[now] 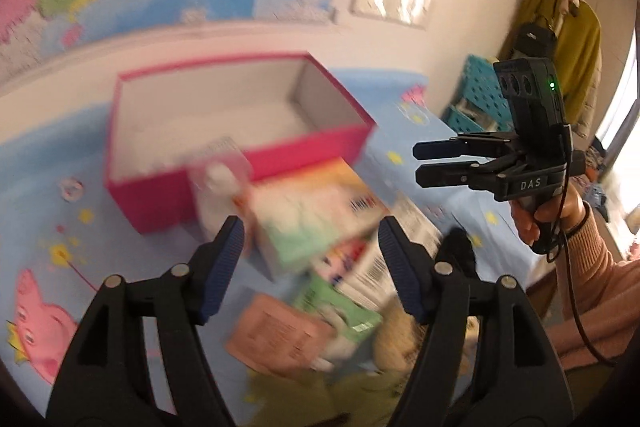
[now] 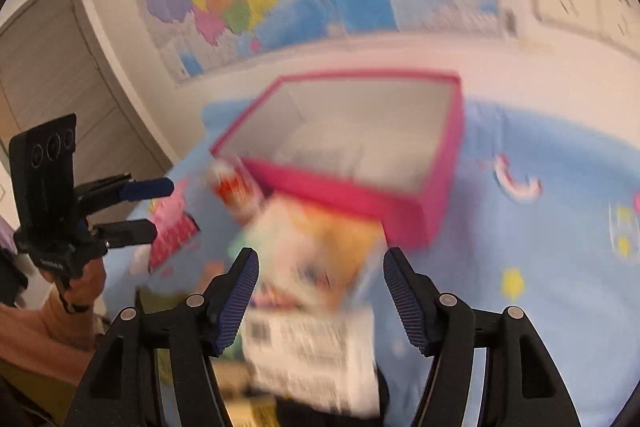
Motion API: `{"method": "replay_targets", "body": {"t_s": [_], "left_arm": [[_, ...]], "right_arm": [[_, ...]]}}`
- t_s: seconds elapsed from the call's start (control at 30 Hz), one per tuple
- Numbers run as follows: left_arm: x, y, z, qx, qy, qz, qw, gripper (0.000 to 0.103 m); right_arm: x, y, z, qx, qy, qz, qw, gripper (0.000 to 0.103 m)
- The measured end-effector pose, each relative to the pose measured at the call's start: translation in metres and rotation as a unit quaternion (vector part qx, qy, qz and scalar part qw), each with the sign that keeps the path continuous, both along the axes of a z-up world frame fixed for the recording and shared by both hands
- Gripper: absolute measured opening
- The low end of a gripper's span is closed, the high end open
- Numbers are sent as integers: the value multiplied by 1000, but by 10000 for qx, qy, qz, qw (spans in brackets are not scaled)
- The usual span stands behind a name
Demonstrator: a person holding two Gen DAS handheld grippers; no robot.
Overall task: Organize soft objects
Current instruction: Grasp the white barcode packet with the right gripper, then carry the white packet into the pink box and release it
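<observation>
I see pink box [image 1: 224,163] nearly empty; soft packets [image 1: 320,223] piled outside; left gripper [image 1: 312,251], right gripper [image 2: 320,291] jaws spread, holding nothing.

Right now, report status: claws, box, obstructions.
Left claw open, empty. Right claw open, empty. Open pink cardboard box upright. Blurred soft packets heaped against its front.

A heap of soft packets [image 1: 320,227] lay blurred just in front of the open pink box [image 1: 240,131], a pastel pack on top touching its near wall. A white barcoded packet [image 2: 312,351] and a peach one [image 1: 276,335] lay further from the box
</observation>
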State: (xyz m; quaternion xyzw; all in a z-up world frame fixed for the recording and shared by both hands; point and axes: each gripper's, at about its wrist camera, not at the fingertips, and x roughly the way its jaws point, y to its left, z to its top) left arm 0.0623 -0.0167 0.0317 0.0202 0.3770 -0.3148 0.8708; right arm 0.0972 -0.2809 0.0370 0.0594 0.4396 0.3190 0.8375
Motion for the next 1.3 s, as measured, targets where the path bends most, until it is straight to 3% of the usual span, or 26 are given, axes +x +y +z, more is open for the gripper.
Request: {"method": "replay_targets", "body": {"t_s": [0.2,0.4,0.5,0.53,0.57,0.77,0.93,1.3], "left_arm": [[-13,-13,-27,5,371,-69,9993,71],[-20,-23,-48,71,688,-83,9976,71],[-21,-26,-54,130,788,-76,9968,71],[-21,-27,-56,144,816,-66,9965,71],[-21,-28,-57,153,843,-61,9963,71],[-22,-33,-63,206,916,-127,9955,71],[-23,-44,-64,283,947,-323,9946,71],[-14,-83,-78,232,1584,-998,9820,65]], "right_arm": [[-17,-17,-33,10,466,-57,9989,66],[-19,-9,-49,75,563,129,9983,65],[-19,-1,-50,-48,481,182,9987,52],[-21,0,-51,-88,450,156,9988,41],[-21,-1,-50,-131,409,129,9990,36],[-31,-15,-41,44,130,46,9999,24],[-33,-32,-34,241,-33,-353,9991,21],[-27,-61,-62,790,442,-809,9926,21]]}}
